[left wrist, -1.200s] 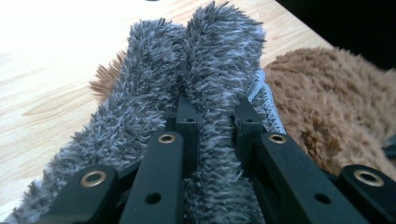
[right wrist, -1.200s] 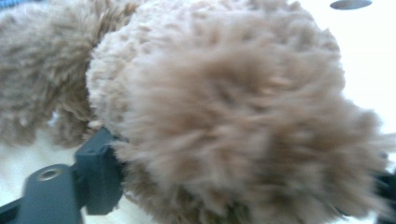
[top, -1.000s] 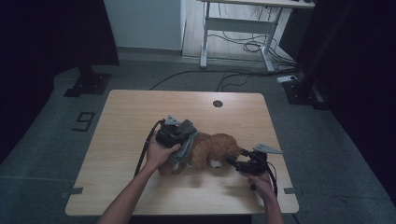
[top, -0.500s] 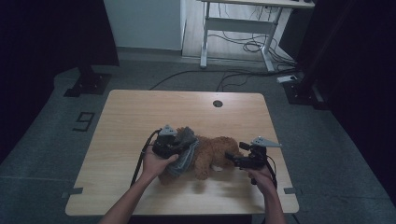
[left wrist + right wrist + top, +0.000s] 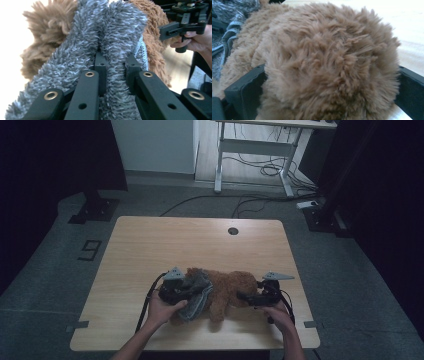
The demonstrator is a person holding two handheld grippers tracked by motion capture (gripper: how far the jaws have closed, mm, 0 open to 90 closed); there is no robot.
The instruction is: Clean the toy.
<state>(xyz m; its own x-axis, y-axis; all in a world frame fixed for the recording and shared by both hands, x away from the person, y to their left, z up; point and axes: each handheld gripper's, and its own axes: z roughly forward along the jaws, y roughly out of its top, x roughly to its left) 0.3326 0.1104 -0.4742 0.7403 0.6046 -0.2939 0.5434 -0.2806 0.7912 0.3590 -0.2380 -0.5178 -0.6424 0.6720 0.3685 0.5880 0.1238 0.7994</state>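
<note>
Low in the middle of the high view, a brown plush toy (image 5: 227, 291) is lying on the pale wooden table (image 5: 150, 245), shaggy and rounded, with a fuzzy grey garment (image 5: 196, 292) bunched against its left side. The left gripper (image 5: 192, 290) is pinching a fold of that grey pile, jaws pressed together. The right gripper (image 5: 241, 296) is sitting spread wide around a round furry part of the toy; its jaws have just been opening. A dark cable hole (image 5: 232, 231) is showing farther up the tabletop.
</note>
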